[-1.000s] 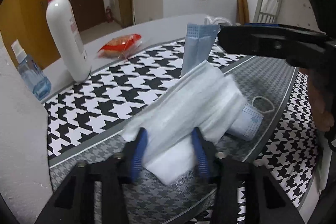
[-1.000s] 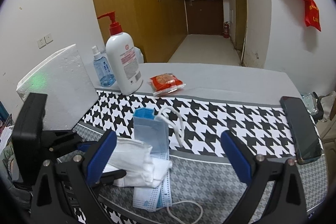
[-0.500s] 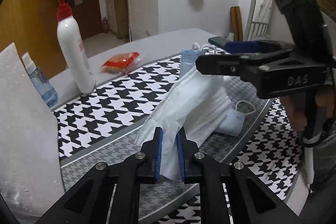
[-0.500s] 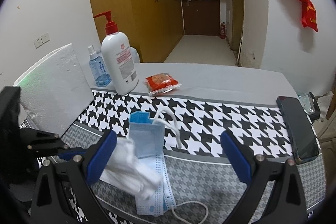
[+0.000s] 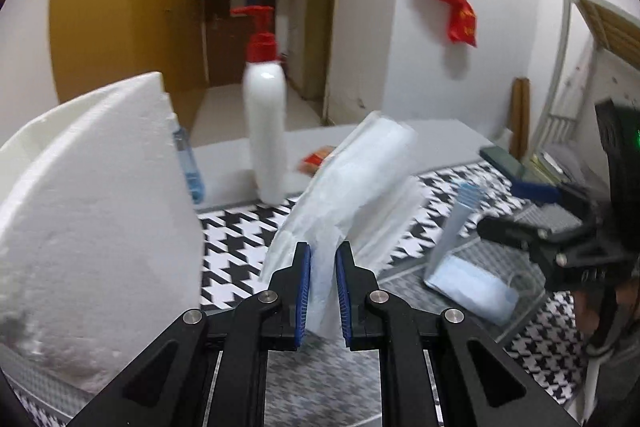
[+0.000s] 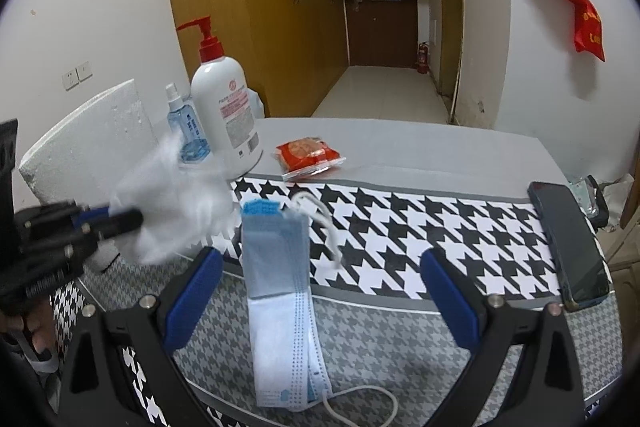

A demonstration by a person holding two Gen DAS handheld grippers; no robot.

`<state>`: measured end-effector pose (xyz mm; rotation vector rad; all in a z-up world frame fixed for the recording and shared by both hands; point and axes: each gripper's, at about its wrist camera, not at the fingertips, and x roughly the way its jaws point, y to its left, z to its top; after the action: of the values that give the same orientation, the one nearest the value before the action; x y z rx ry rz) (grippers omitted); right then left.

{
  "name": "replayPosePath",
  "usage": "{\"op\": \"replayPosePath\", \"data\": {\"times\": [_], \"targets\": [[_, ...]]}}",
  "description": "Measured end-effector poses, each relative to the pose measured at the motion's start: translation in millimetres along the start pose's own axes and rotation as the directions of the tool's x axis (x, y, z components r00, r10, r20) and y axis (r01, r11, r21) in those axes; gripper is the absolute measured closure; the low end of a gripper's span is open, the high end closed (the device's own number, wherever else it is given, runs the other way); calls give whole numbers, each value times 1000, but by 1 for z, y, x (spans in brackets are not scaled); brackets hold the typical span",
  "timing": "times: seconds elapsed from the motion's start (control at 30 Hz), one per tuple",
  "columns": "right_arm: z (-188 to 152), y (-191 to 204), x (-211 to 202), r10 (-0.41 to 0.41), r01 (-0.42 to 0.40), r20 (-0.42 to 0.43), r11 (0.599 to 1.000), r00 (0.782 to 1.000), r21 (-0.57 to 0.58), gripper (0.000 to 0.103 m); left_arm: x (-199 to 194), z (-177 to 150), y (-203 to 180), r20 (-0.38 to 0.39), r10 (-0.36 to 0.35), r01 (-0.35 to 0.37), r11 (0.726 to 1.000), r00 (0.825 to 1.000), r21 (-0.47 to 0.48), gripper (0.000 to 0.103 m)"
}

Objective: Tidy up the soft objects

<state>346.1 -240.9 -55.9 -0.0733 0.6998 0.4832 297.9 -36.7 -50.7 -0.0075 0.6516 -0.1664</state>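
A stack of white face masks [image 5: 352,187] hangs lifted off the table, pinched at its lower edge by my left gripper [image 5: 322,291], which is shut on it. From the right wrist view the same white masks [image 6: 176,203] blur at the left, held by the left gripper [image 6: 120,223]. A stack of blue face masks [image 6: 280,287] lies bent on the houndstooth cloth [image 6: 420,239], partly propped up, with its ear loops trailing. My right gripper [image 6: 320,303] stands wide open above the blue masks, its pads on either side and not touching them. In the left wrist view the blue masks [image 5: 464,267] lie at right.
A white foam block [image 5: 88,211] stands close at left. A red-capped pump bottle [image 6: 224,107], a small blue spray bottle [image 6: 188,131] and a red snack packet [image 6: 308,157] sit at the back. A dark phone [image 6: 568,243] lies at the right edge.
My left gripper closed on the white masks, then lifted them off the blue stack and swung left toward the foam block. The right gripper stayed still and open.
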Motion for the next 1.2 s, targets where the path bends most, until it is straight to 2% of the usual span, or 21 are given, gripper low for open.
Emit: {"op": "replayPosePath", "data": {"times": [0.13,0.33,0.47,0.53,0.57,0.6,0.67,0.73,0.8,0.97,1.13,1.2], "targets": [[-3,6,6,-3,3,-16,1000,1000,-15,2,1,-1,-4,9,25,-25,1000,1000,12,89],[-5,10,19,-13,11,-49,1000,999,-24,2,14,-7,-14,-36,28,-26,998,999,48,89],[-5,10,24,-12,11,-61,1000,998,-20,2,24,-11,-13,-108,0,6,999,994,53,89],[-4,9,23,-9,9,-56,1000,998,-14,2,29,-12,-17,-133,-10,17,998,991,57,85],[-4,9,22,-6,6,-55,1000,998,-11,2,31,-14,-19,-138,3,6,997,990,70,74],[-4,10,23,-1,1,-58,1000,998,-8,2,34,-15,-20,-149,15,-3,997,989,81,57],[-3,11,27,5,-6,-69,1000,998,-6,3,40,-17,-19,-166,7,5,997,986,74,47],[-4,12,31,11,-12,-84,1000,996,-8,9,47,-19,-18,-188,22,-8,997,982,74,47],[-5,13,36,19,-20,-103,1000,994,-8,20,52,-22,-16,-213,29,-13,997,977,79,47],[-5,12,38,31,-31,-109,1000,994,4,23,61,-28,-18,-253,27,-4,996,967,94,47],[-4,13,41,47,-46,-114,999,992,12,24,63,-30,-17,-263,27,-3,996,965,89,47],[-5,14,44,52,-51,-122,999,991,9,30,63,-30,-17,-264,30,-6,996,964,91,47]]}}
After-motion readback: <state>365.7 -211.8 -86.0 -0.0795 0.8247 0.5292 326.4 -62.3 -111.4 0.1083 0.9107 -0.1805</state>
